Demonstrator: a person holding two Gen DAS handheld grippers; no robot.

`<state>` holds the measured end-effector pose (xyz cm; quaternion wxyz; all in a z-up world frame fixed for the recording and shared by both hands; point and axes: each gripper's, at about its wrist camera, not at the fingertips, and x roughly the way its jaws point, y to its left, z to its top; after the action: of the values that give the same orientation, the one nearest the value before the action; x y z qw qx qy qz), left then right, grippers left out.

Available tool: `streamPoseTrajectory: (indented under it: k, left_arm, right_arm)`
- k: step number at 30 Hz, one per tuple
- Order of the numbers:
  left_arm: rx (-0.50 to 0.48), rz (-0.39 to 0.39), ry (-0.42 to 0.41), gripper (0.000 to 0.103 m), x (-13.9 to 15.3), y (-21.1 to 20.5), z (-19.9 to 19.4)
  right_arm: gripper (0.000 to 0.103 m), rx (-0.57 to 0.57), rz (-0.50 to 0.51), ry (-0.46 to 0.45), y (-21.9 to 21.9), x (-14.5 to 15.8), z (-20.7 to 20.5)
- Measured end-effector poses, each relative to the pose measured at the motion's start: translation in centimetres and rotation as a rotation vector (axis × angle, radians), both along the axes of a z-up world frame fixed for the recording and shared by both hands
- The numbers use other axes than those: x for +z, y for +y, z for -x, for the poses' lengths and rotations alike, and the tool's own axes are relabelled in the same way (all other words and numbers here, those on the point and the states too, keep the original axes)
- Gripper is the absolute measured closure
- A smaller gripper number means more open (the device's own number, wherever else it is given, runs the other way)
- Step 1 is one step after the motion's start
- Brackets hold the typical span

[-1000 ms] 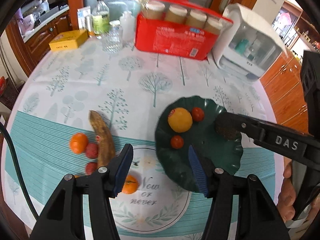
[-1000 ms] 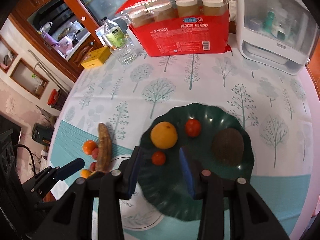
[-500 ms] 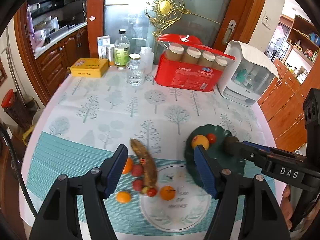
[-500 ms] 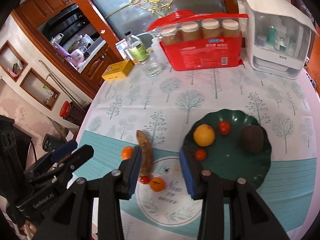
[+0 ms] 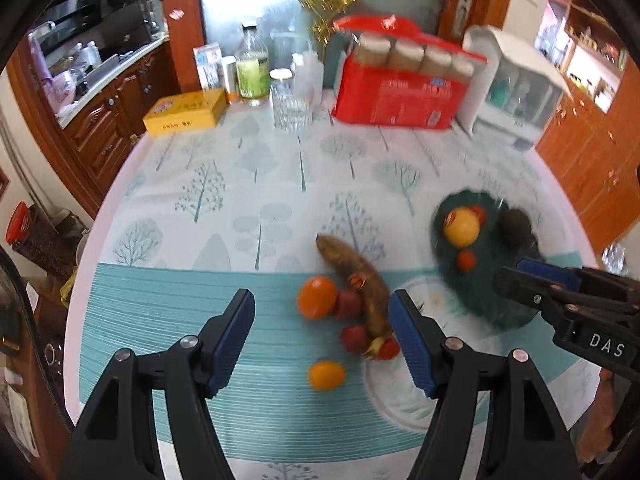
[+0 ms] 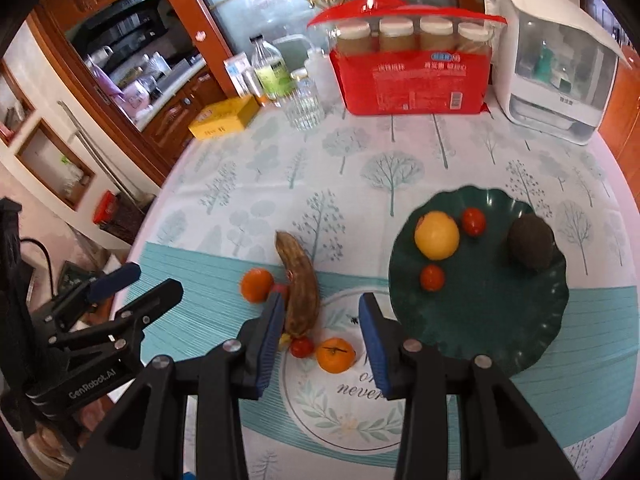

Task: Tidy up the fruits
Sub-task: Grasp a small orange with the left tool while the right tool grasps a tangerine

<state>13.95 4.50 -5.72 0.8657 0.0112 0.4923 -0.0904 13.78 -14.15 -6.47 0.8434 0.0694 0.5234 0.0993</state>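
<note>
Tablecloth (image 5: pixel 248 184) below both claws, left claw (image 5: pixel 322 338) wide (empty).

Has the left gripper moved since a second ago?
Yes. The left gripper has pulled back from the green plate toward the brown banana, its empty jaws having just been opening.

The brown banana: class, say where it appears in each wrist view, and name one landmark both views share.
Left wrist view: the brown banana lies lower centre-right on the tablecloth, just left of the right blue pad.
Right wrist view: the brown banana lies lower centre-left, just above the left blue pad.
Shared landmark: the green plate, to the banana's right in both.
</note>
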Motion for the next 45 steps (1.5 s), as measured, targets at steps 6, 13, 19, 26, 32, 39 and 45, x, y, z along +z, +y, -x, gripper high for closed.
streamPoseTrajectory:
  k: [6,13,19,26,32,39,45]
  left_arm:
    - [-0.120,-0.022,0.085,0.035,-5.5,0.1,0.1]
    - [-0.248,-0.025,0.167,0.035,-10.3,0.0,0.5]
    - [-0.358,-0.100,0.170,0.035,-12.3,-0.4,1.0]
    - [-0.384,-0.107,0.181,0.035,-13.4,-0.7,0.7]
    - [-0.357,-0.087,0.213,0.054,-14.3,-1.0,-0.1]
    - [-0.338,-0.058,0.203,0.073,-14.4,-0.4,-0.2]
    - [-0.300,-0.037,0.199,0.074,-14.3,0.0,-0.1]
  right_arm:
    - [0.064,-0.044,0.042,0.057,0.6,-4.5,0.7]
    - [0.064,-0.101,0.044,0.146,0.0,-8.9,1.2]
    - [0.064,-0.129,0.020,0.199,-0.1,-11.0,1.7]
    - [0.058,-0.127,-0.002,0.217,0.2,-11.7,1.3]
    - [0.057,-0.104,-0.019,0.218,0.7,-12.0,0.5]
    - [0.057,-0.077,-0.020,0.220,1.3,-12.6,0.1]
    - [0.063,-0.065,-0.046,0.218,1.4,-13.3,0.2]
